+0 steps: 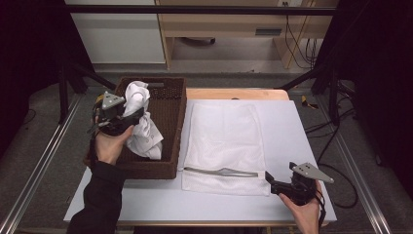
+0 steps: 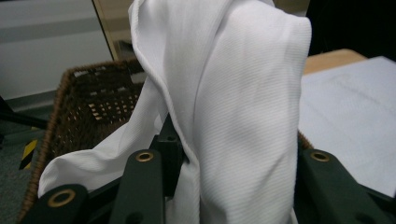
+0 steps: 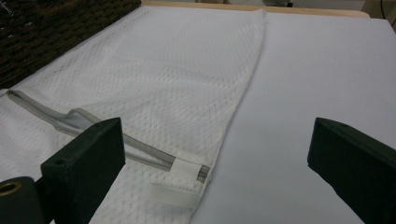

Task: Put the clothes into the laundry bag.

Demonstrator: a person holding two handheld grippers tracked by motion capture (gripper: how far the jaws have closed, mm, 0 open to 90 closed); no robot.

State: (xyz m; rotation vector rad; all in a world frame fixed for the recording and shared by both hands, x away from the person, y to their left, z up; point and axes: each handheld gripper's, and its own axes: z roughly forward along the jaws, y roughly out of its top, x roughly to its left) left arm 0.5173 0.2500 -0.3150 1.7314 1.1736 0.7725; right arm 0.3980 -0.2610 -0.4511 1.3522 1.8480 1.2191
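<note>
One white ribbed cloth garment (image 1: 140, 122) hangs from my left gripper (image 1: 117, 118), jaws clamped on it, over the one dark brown woven basket (image 1: 173, 114) at the counter's (image 1: 302, 146) left edge. One white mesh zip bag (image 1: 224, 141) lies flat mid-counter. My right gripper (image 1: 271, 181) hovers at its near right corner, jaws wide apart, holding nothing.

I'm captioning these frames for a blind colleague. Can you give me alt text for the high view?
The left gripper lifts a white garment out of a brown wicker basket at the table's left. Beside it, a white mesh laundry bag lies flat, its grey zipper partly open at the near edge. The right gripper hovers open near the bag's corner.
</note>
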